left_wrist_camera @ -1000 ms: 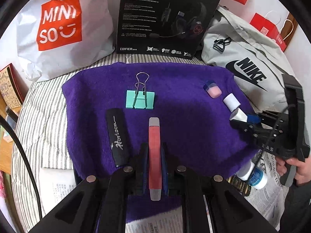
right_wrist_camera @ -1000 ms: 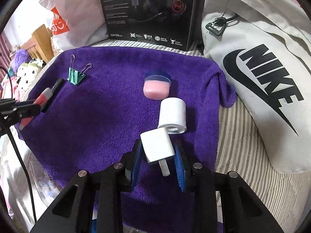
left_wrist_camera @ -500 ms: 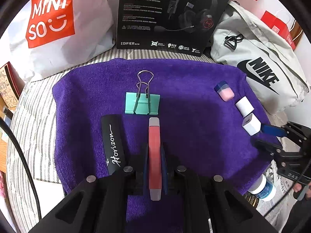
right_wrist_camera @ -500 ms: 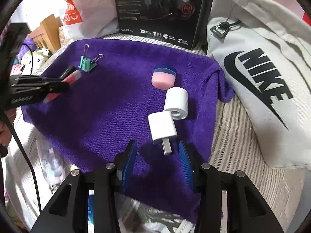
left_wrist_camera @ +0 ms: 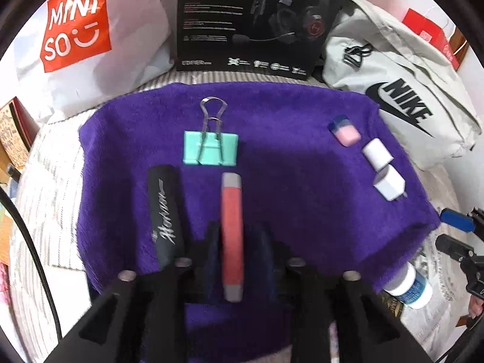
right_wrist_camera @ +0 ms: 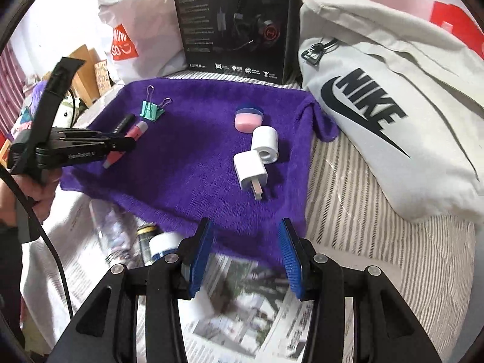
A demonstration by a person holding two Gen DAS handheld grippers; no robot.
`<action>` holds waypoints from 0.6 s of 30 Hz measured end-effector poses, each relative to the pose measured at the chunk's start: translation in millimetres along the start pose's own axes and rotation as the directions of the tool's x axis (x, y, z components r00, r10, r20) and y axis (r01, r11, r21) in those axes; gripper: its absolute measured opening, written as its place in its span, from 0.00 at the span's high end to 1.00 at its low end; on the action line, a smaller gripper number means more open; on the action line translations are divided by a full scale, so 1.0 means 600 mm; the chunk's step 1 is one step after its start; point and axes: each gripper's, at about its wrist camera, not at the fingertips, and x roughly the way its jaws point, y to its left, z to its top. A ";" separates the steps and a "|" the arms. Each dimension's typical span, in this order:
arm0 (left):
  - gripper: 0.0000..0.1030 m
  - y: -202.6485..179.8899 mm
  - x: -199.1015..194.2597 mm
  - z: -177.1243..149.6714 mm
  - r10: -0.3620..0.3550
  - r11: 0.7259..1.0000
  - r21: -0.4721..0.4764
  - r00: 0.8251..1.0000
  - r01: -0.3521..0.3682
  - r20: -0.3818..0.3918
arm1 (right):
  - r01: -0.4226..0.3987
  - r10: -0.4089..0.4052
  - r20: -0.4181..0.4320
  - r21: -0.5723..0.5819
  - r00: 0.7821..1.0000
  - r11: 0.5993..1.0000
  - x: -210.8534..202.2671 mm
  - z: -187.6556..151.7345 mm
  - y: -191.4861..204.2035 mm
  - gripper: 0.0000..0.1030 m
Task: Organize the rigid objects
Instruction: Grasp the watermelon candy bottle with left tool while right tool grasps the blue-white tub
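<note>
My left gripper [left_wrist_camera: 239, 254] is shut on a red pen-like stick [left_wrist_camera: 232, 233] with grey ends, low over the purple towel [left_wrist_camera: 287, 181]. A black Horizon tube [left_wrist_camera: 165, 214] lies just left of it; a teal binder clip [left_wrist_camera: 210, 148] lies ahead. At the towel's right lie a pink jar [right_wrist_camera: 248, 118], a white roll [right_wrist_camera: 265, 143] and a white plug adapter [right_wrist_camera: 250, 171] in a row. My right gripper [right_wrist_camera: 245, 260] is open and empty, pulled back over the towel's near edge. The left gripper also shows in the right wrist view [right_wrist_camera: 121, 148].
A black headset box [left_wrist_camera: 260, 21], a Miniso bag [left_wrist_camera: 78, 30] and a grey Nike bag [right_wrist_camera: 393, 106] stand behind the towel. Newspaper [right_wrist_camera: 242, 302], a white bottle [right_wrist_camera: 163, 243] and a dark can [right_wrist_camera: 145, 236] lie in front of the towel on the striped bedding.
My right gripper opened, left the white plug adapter on the towel next to the roll, and drew back. My left gripper, still holding the red stick, moved forward over the towel.
</note>
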 end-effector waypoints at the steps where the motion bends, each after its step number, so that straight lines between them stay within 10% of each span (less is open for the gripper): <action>1: 0.55 -0.003 -0.001 -0.003 -0.007 1.000 0.000 1.000 0.007 -0.001 | -0.003 0.003 0.003 0.007 1.000 1.000 -0.009 -0.008 -0.001 0.57; 9: 0.48 -0.025 -0.026 -0.033 0.051 0.999 0.008 0.999 -0.051 0.000 | -0.001 0.001 0.002 0.027 1.000 1.000 -0.051 -0.061 0.007 0.56; 18: 0.18 -0.059 -0.128 -0.089 0.047 0.997 0.049 0.991 -0.053 0.123 | -0.028 0.028 -0.003 0.078 1.000 0.997 -0.082 -0.111 0.021 0.55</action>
